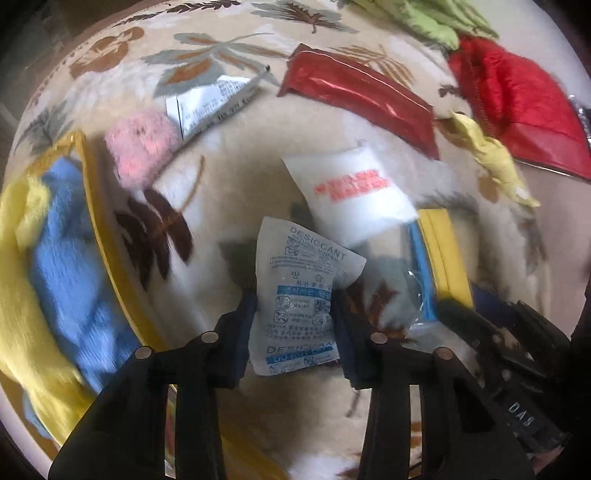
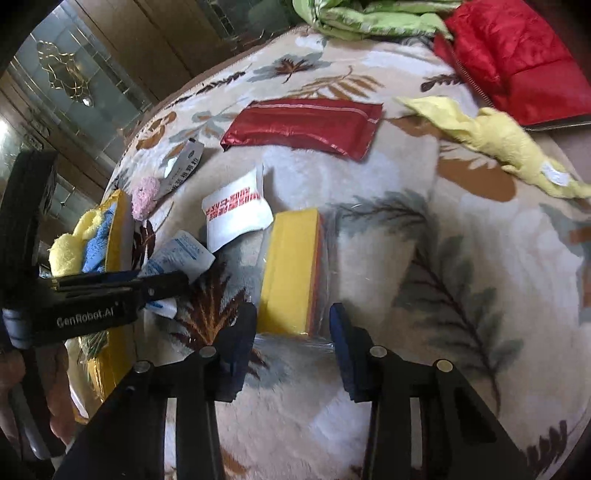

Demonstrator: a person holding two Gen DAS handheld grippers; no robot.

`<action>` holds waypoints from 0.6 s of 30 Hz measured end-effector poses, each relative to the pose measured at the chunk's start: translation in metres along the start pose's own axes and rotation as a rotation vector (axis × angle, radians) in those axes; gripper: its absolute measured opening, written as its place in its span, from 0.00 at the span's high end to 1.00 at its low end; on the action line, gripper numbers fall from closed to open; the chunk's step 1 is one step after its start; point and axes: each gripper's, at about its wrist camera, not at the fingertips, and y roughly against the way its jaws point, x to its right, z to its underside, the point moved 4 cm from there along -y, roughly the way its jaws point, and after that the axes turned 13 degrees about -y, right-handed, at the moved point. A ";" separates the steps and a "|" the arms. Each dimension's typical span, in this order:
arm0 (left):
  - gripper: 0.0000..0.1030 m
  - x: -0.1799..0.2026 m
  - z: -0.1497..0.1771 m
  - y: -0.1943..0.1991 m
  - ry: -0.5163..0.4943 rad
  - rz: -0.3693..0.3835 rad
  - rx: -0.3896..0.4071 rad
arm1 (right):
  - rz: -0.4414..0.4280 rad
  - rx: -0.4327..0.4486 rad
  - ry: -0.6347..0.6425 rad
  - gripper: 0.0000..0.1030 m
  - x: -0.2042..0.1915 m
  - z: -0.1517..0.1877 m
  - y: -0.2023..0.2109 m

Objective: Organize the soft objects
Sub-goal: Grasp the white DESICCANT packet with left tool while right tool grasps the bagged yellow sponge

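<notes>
My left gripper point(image 1: 293, 314) is shut on a white desiccant packet point(image 1: 299, 291) with blue print, held just above the fleece blanket; it also shows in the right wrist view point(image 2: 184, 256). A yellow-rimmed bin point(image 1: 94, 206) at the left holds blue point(image 1: 70, 266) and yellow cloths. My right gripper point(image 2: 293, 325) is open, its fingers on either side of the near end of a bagged yellow sponge pack point(image 2: 291, 269). A white packet with red print point(image 2: 236, 212) lies just beyond.
On the leaf-patterned blanket point(image 2: 406, 295) lie a red foil pouch point(image 2: 303, 123), a pink fluffy ball point(image 2: 144, 197), a small printed sachet point(image 2: 184, 166), a yellow cloth point(image 2: 495, 142), a red jacket point(image 2: 513, 55) and a green cloth point(image 2: 369, 16). A glass-front cabinet point(image 2: 74, 81) stands behind.
</notes>
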 end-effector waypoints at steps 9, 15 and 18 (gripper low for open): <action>0.62 0.019 0.076 0.027 0.181 0.190 0.148 | -0.037 0.034 0.013 0.90 0.008 0.028 0.035; 0.62 0.021 0.114 0.051 0.238 0.209 0.204 | -0.054 0.055 -0.004 0.44 0.008 0.020 0.032; 0.62 0.016 0.123 0.066 0.257 0.208 0.241 | -0.029 0.029 -0.037 0.25 0.010 0.010 0.016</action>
